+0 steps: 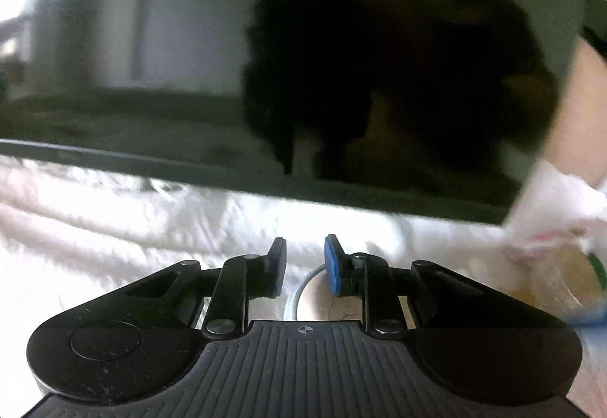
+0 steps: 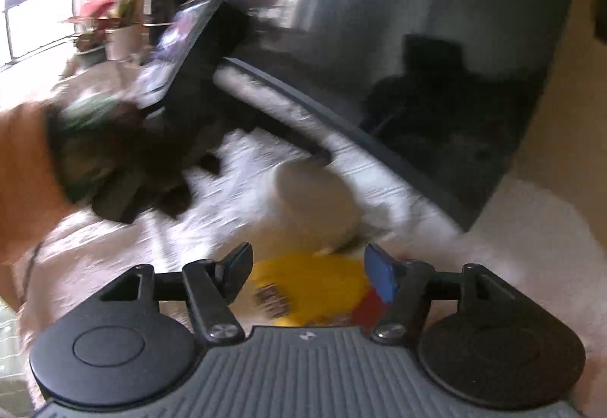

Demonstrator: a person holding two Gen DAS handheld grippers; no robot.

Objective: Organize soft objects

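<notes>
A: While you look down your left gripper (image 1: 304,264), what sits nearest your fingers?

B: Your two pads stand a narrow gap apart, and nothing is between them. Just below that gap you see part of a round pale disc with a light rim (image 1: 326,304), lying on the white textured cloth (image 1: 114,220). At your right edge there is a crumpled white plastic bag (image 1: 561,213) over something clear and rounded, too blurred to name.

A: And further out on that side?

B: Beyond the cloth stands the big dark screen (image 1: 189,38), with your own dim reflection in it.

A: Now your right gripper (image 2: 308,275)?

B: Your jaws there are spread wide and hold nothing. Between and under your fingers lies a yellow soft thing (image 2: 311,277) with a red patch and a dark marking, resting on the white cloth; whether your pads touch it cannot be told through the blur. Just past it sits a pale rounded object (image 2: 315,198), also on the cloth.

A: And farther away?

B: To your left is your other hand in an orange sleeve (image 2: 22,171), carrying the other black gripper. Behind stands the screen, and far off a potted plant (image 2: 114,12) with pink and red leaves by the bright window.
</notes>
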